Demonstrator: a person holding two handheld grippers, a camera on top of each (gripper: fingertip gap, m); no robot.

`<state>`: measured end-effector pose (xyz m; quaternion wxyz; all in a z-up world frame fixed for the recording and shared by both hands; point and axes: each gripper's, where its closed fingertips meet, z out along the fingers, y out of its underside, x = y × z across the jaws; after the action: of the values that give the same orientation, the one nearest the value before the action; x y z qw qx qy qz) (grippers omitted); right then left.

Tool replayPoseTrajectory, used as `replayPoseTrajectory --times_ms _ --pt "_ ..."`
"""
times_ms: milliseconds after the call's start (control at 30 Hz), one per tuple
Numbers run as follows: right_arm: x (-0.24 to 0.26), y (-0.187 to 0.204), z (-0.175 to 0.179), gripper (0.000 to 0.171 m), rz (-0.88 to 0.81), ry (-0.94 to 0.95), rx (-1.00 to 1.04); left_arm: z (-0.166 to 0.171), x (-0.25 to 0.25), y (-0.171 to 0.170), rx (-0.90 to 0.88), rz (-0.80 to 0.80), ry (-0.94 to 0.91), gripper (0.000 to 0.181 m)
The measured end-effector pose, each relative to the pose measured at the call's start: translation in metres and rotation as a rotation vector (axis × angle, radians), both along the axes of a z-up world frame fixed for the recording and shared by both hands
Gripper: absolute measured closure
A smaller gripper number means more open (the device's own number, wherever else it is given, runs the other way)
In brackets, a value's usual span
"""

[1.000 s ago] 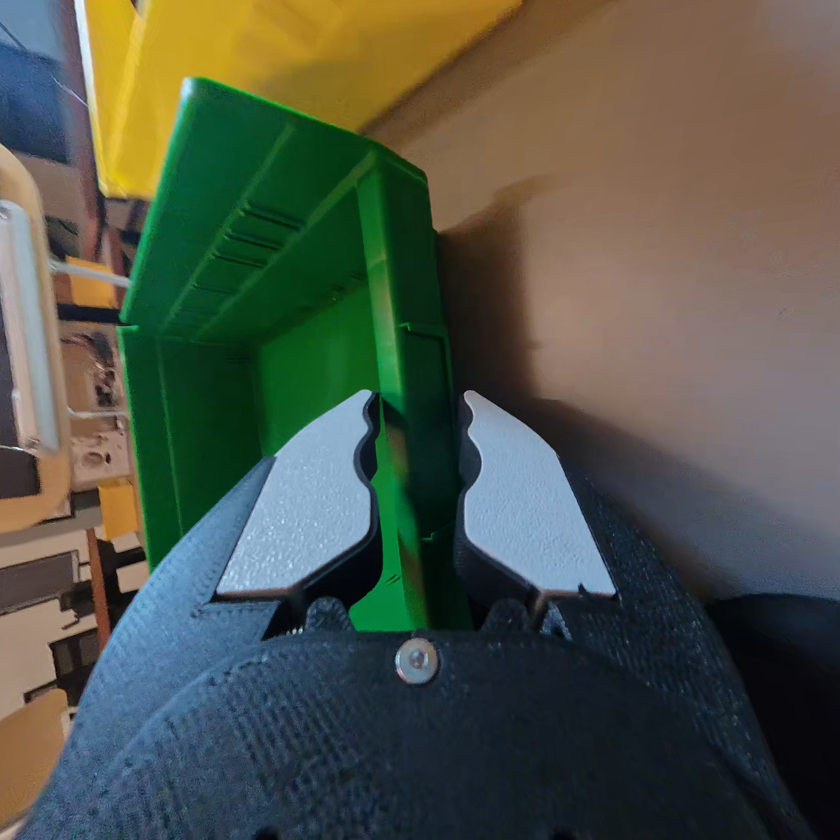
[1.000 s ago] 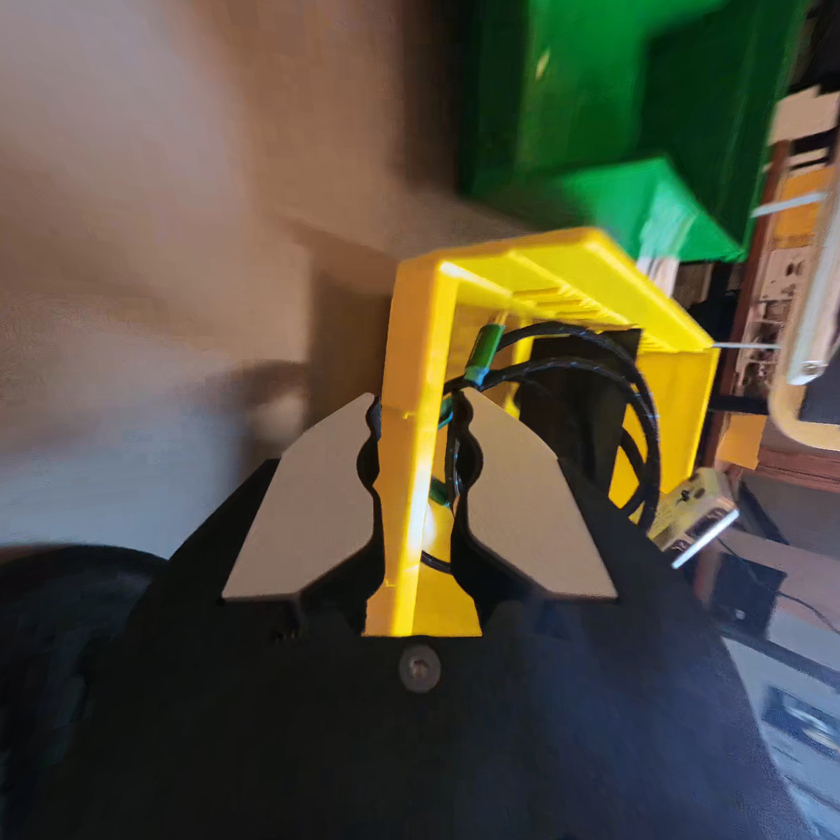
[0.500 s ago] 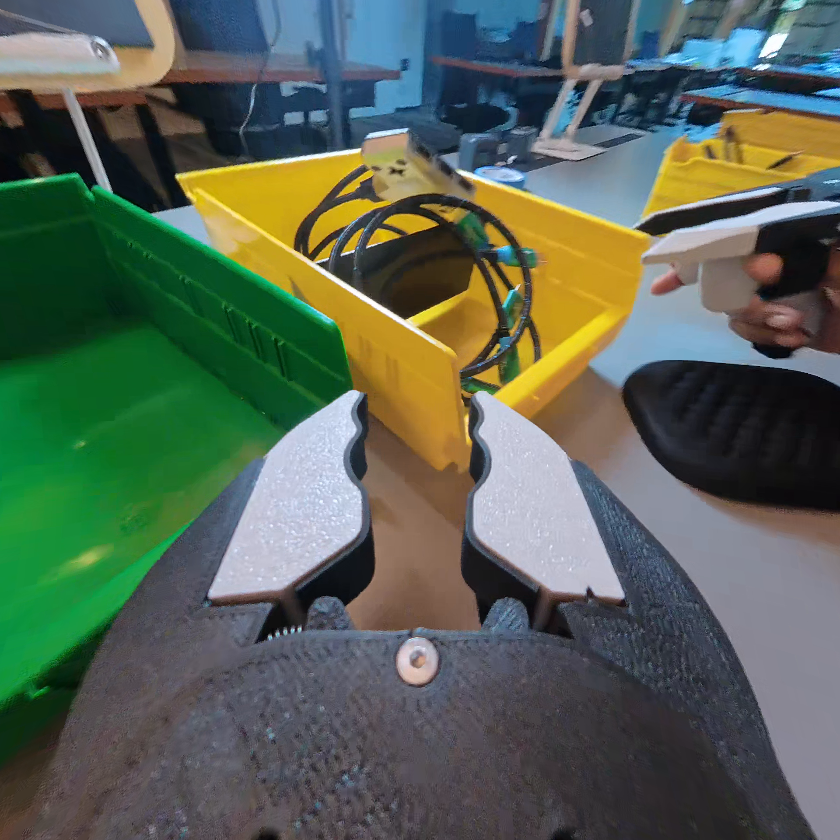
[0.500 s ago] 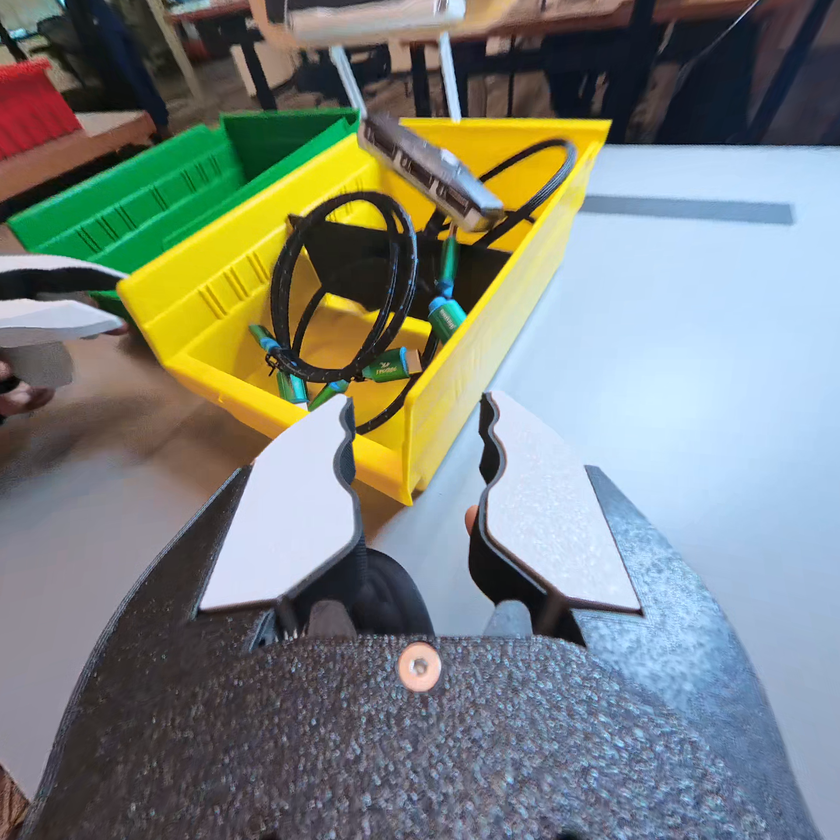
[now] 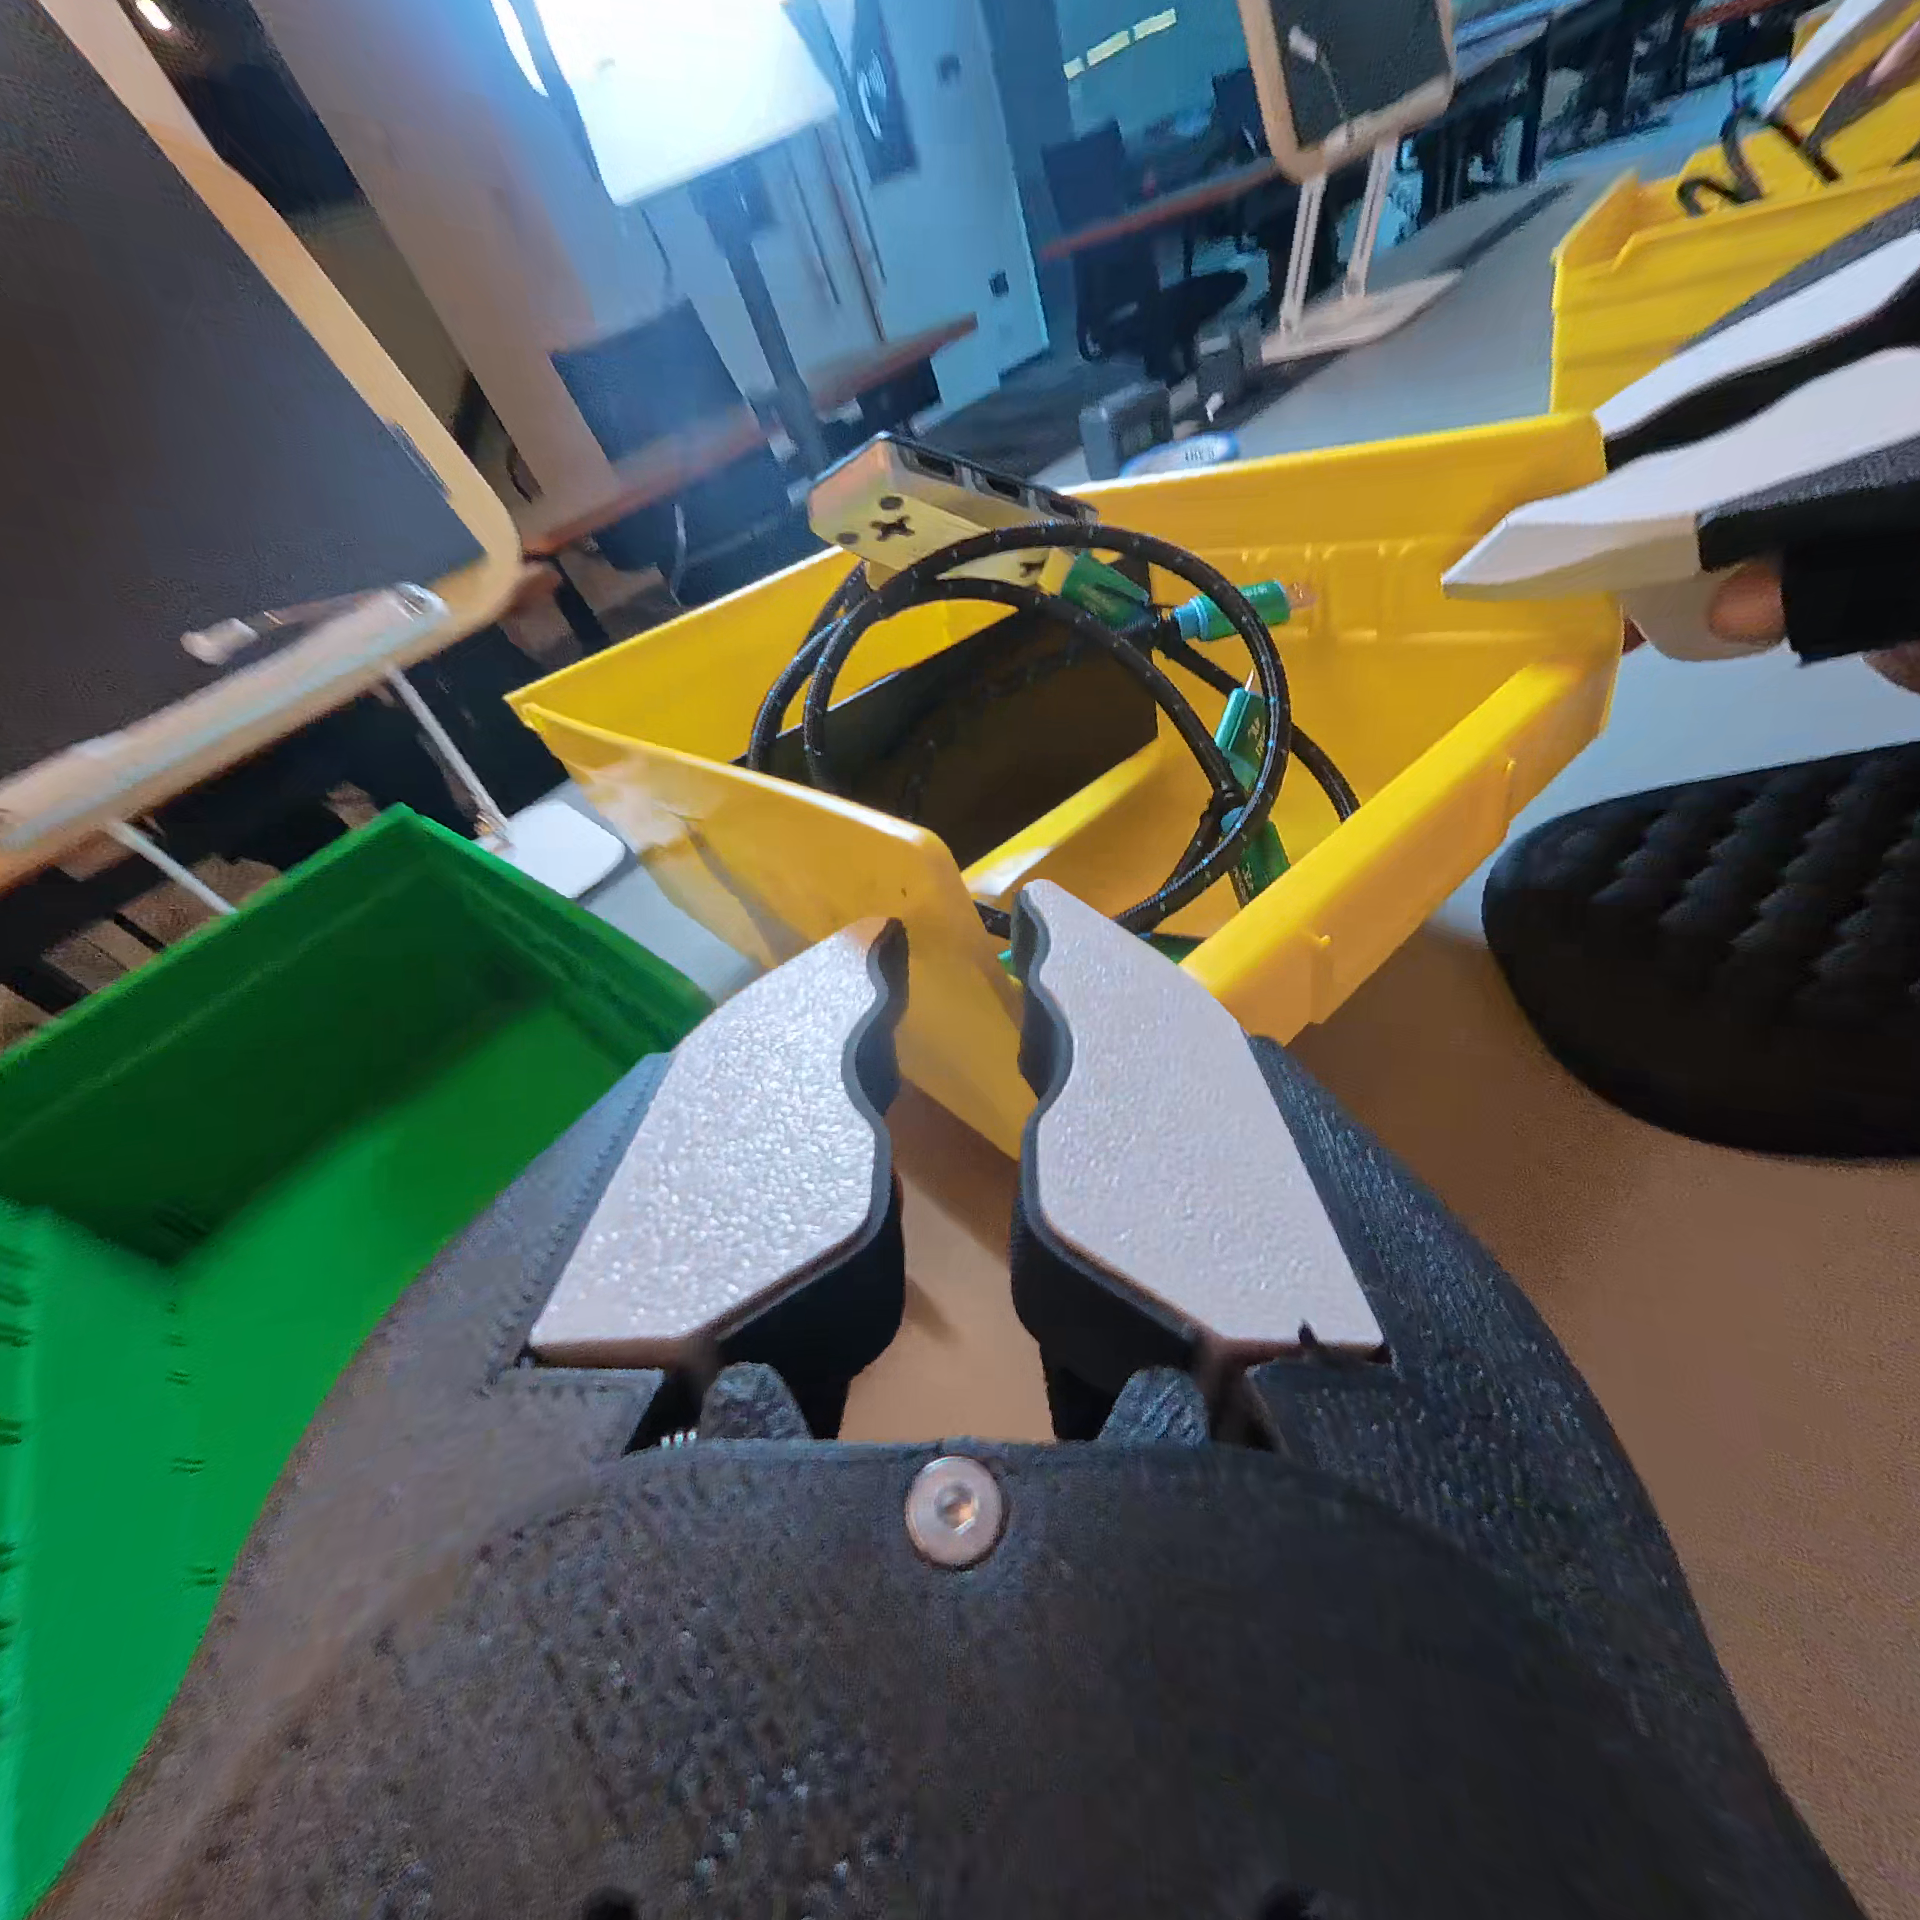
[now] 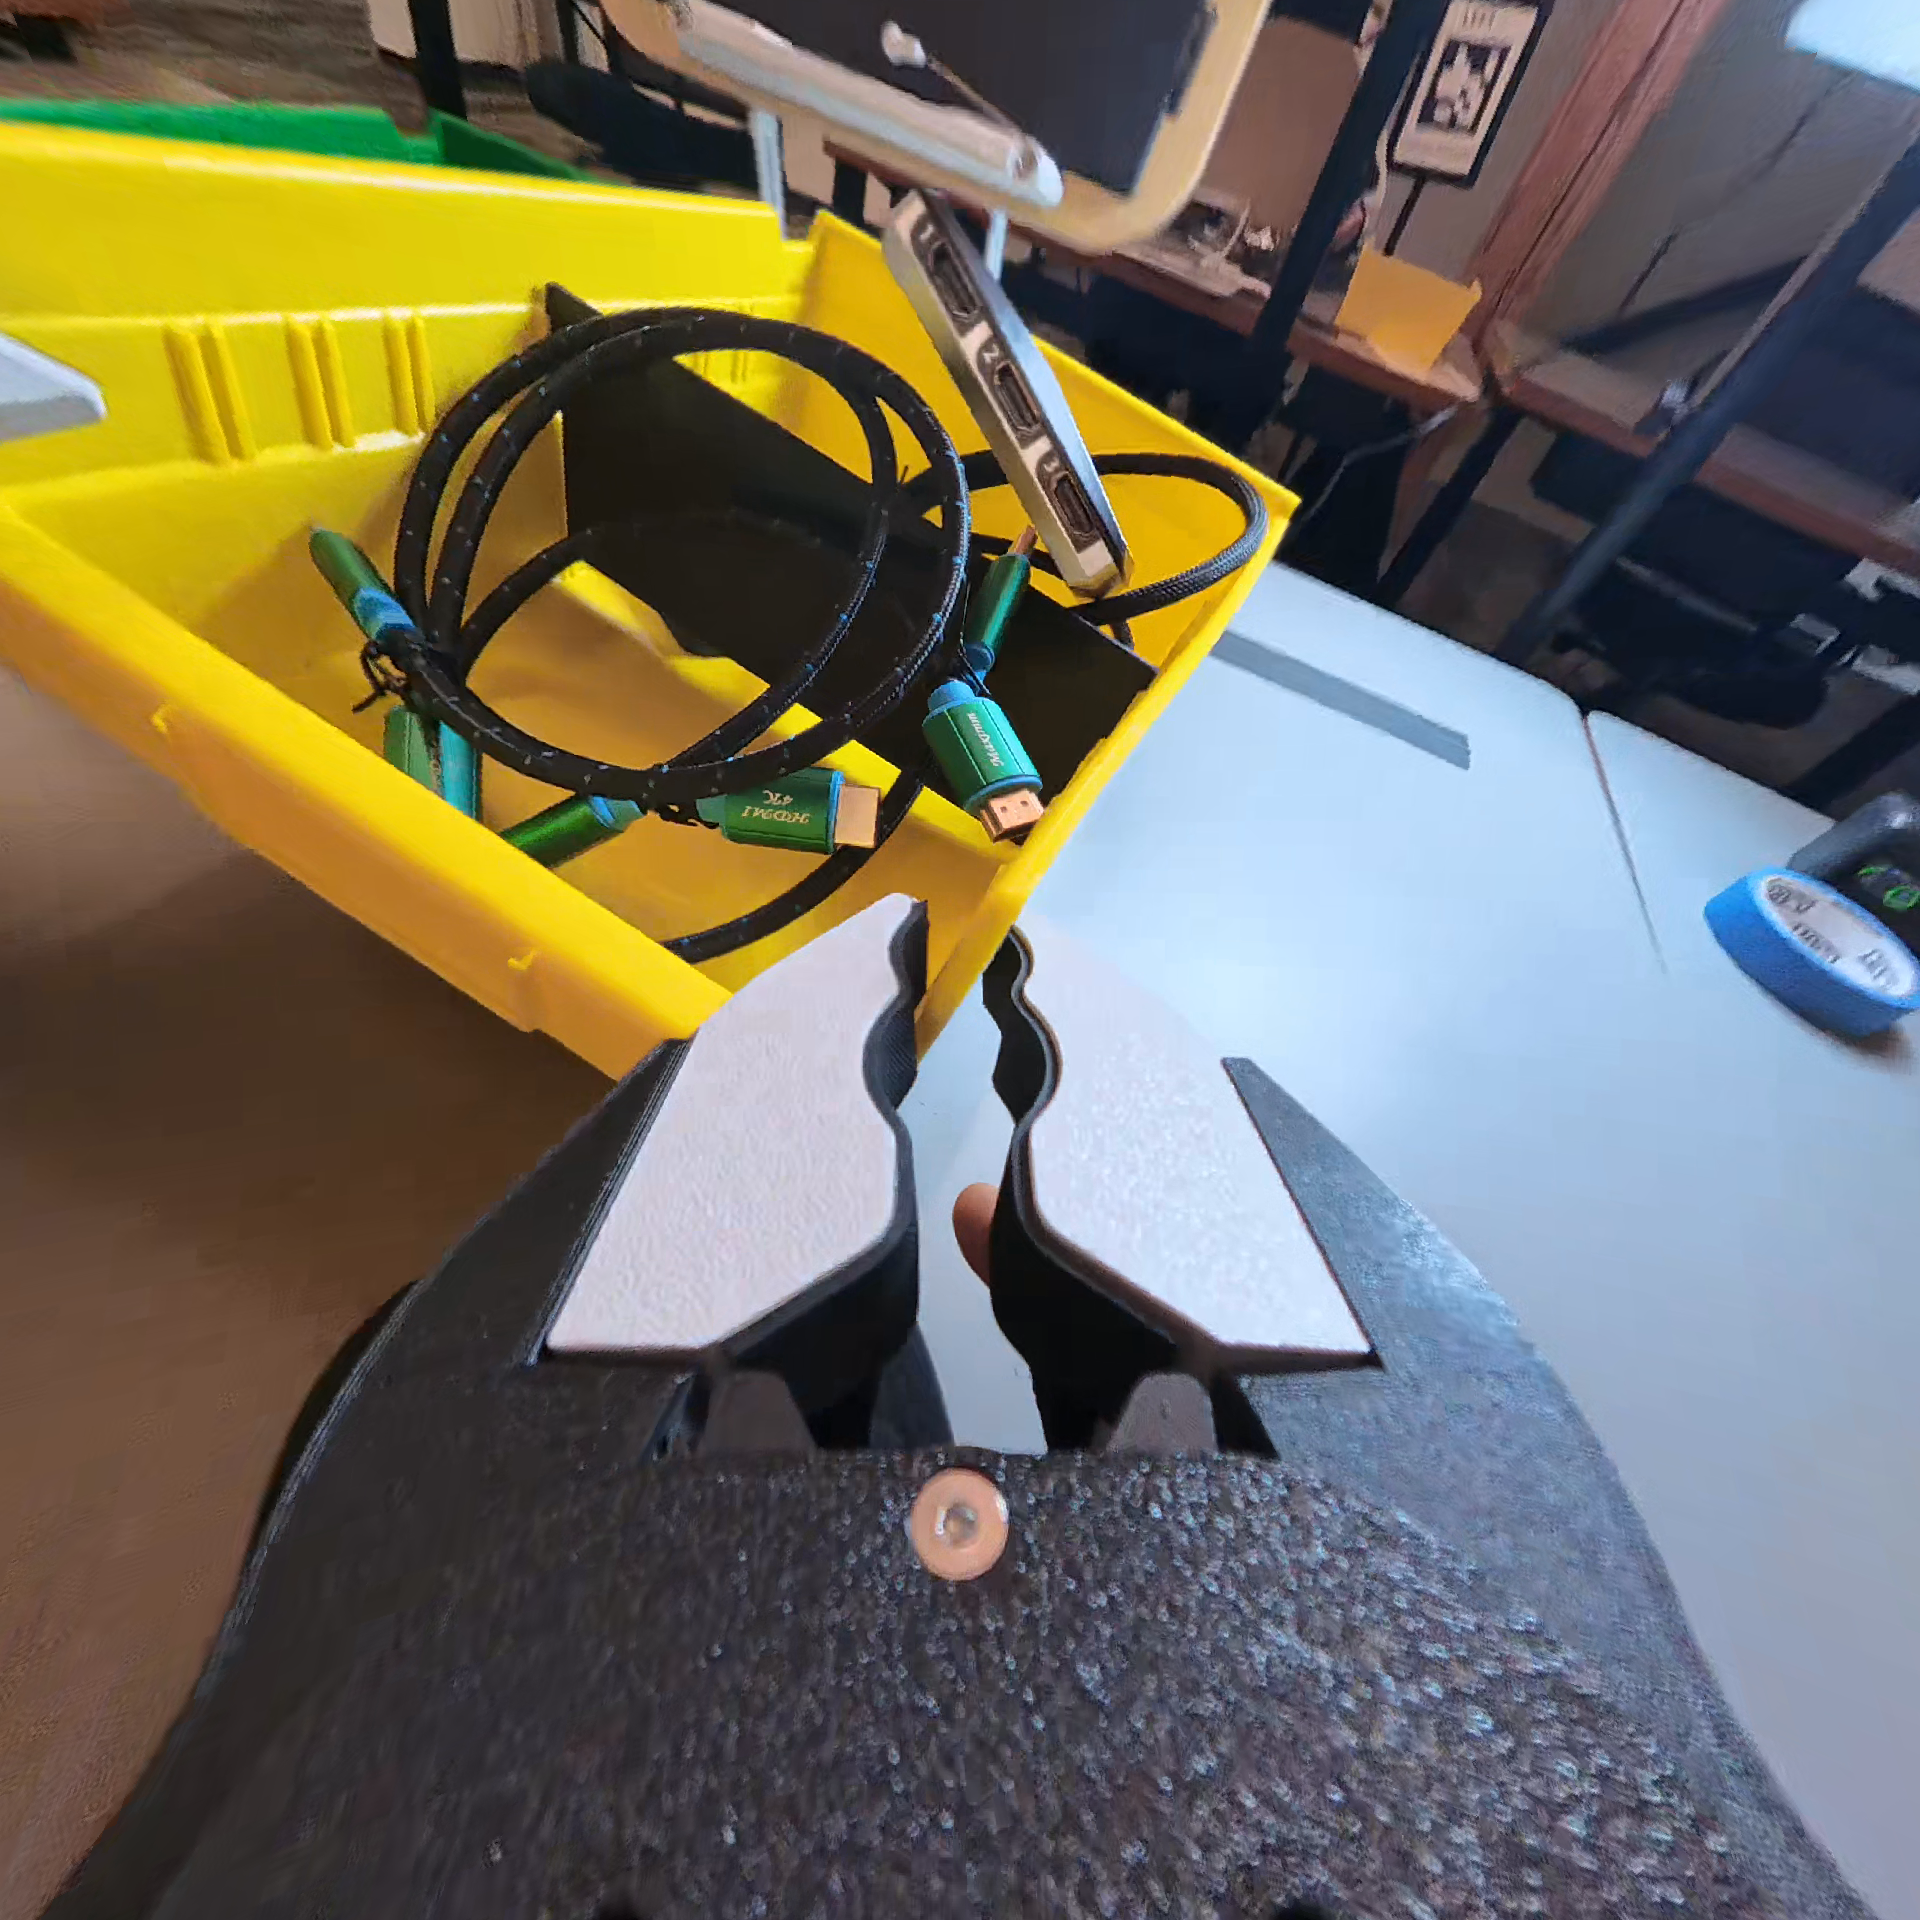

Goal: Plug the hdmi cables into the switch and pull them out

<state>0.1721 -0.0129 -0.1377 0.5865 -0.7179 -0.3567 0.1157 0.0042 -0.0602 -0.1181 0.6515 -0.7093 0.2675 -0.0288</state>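
A yellow bin [image 5: 779,852] on the table holds coiled black braided HDMI cables [image 5: 821,675] with green plugs [image 6: 982,748]. A silver switch [image 5: 935,509] leans on the cables, its ports up [image 6: 1008,405]. My left gripper [image 5: 958,925] has its fingers narrowed around the bin's near front corner wall. My right gripper [image 6: 961,940] is narrowed the same way around the other front corner of the bin [image 6: 312,790]. The right gripper also shows in the left wrist view [image 5: 1538,540], held by a hand. The left gripper's tip shows at the edge of the right wrist view [image 6: 42,395].
An empty green bin [image 5: 260,1039] stands left of the yellow one. A black textured pad [image 5: 1714,966] lies to the right. A blue tape roll [image 6: 1808,945] lies on the grey table. A second yellow bin [image 5: 1714,239] is farther back. A framed dark panel [image 5: 208,364] on a stand overhangs the table. About 20 cm separates my left fingertips from my right.
Both grippers moved in to the yellow bin's front corners and their fingers narrowed around its walls. The green bin blurs past while the yellow bin stays sharp.
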Motion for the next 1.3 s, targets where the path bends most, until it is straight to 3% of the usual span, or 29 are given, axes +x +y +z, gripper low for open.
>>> replayPoseTrajectory --times_ms 233,400,600,800,933,1100,1233,1300 --pt "-0.046 -0.056 0.089 0.159 0.114 0.068 0.235 0.092 -0.041 -0.065 0.233 0.060 -0.041 0.163" --pt "-0.135 -0.085 0.118 0.159 0.307 0.152 0.253 0.127 -0.113 -0.122 0.295 0.199 0.031 0.162" --pt "-0.269 -0.132 0.117 0.158 0.570 0.199 0.206 0.129 -0.225 -0.198 0.256 0.439 0.134 0.162" --pt "-0.348 -0.165 0.068 0.160 0.725 0.158 0.102 0.103 -0.283 -0.249 0.161 0.538 0.233 0.158" --pt "-0.368 -0.155 0.024 0.160 0.745 0.117 0.004 0.074 -0.297 -0.240 0.082 0.518 0.219 0.157" --pt "-0.367 -0.111 -0.016 0.153 0.664 -0.034 -0.095 0.024 -0.316 -0.193 0.070 0.574 0.227 0.159" --pt "-0.345 -0.083 -0.011 0.130 0.660 -0.124 -0.100 -0.023 -0.327 -0.139 -0.078 0.605 0.183 0.153" --pt "-0.327 -0.068 -0.002 0.119 0.652 -0.186 -0.083 -0.026 -0.329 -0.120 -0.108 0.592 0.129 0.148"
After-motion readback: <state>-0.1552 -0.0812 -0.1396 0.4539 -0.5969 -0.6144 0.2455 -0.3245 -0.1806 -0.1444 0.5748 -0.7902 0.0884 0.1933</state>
